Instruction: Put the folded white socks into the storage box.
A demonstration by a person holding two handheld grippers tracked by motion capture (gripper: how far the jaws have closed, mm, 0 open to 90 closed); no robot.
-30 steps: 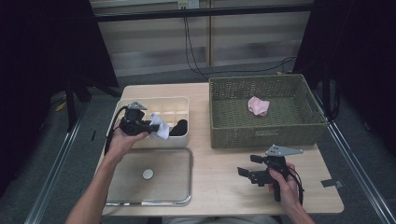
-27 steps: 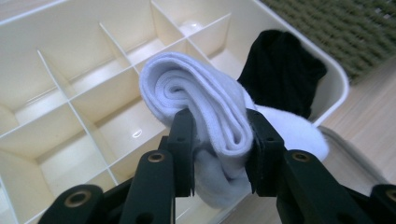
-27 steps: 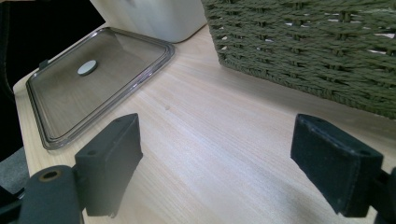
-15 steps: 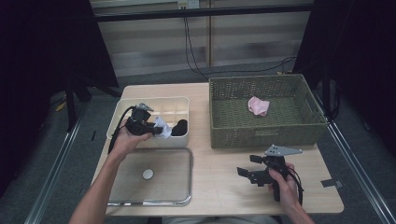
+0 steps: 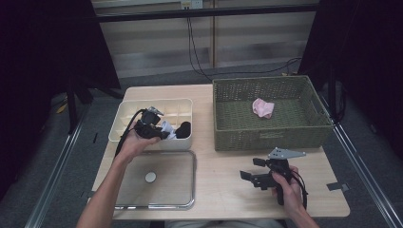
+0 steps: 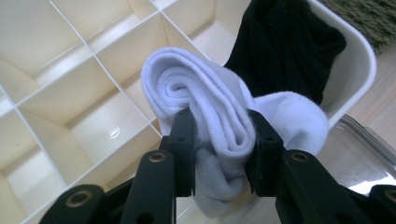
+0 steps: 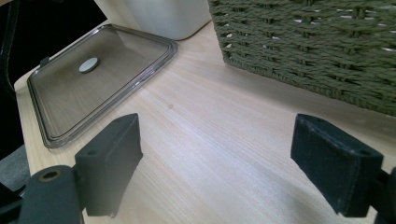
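- white rolled sock (image 6: 212, 105) is pinched between the left gripper (image 6: 219, 140) fingers, over the cream divided box (image 5: 128, 118), just beside a black sock (image 6: 289, 44).
- right gripper (image 7: 233, 168) fingers stand wide, holding nothing, above the wood counter (image 7: 224, 140), near the clear lid (image 7: 100, 79) and green basket (image 7: 317, 42).

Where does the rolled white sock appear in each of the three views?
High view: white sock in the left gripper, over the divided box.
Left gripper view: centre, clamped between the jaws.
Right gripper view: not in it.
Shared landmark: the clear lid.
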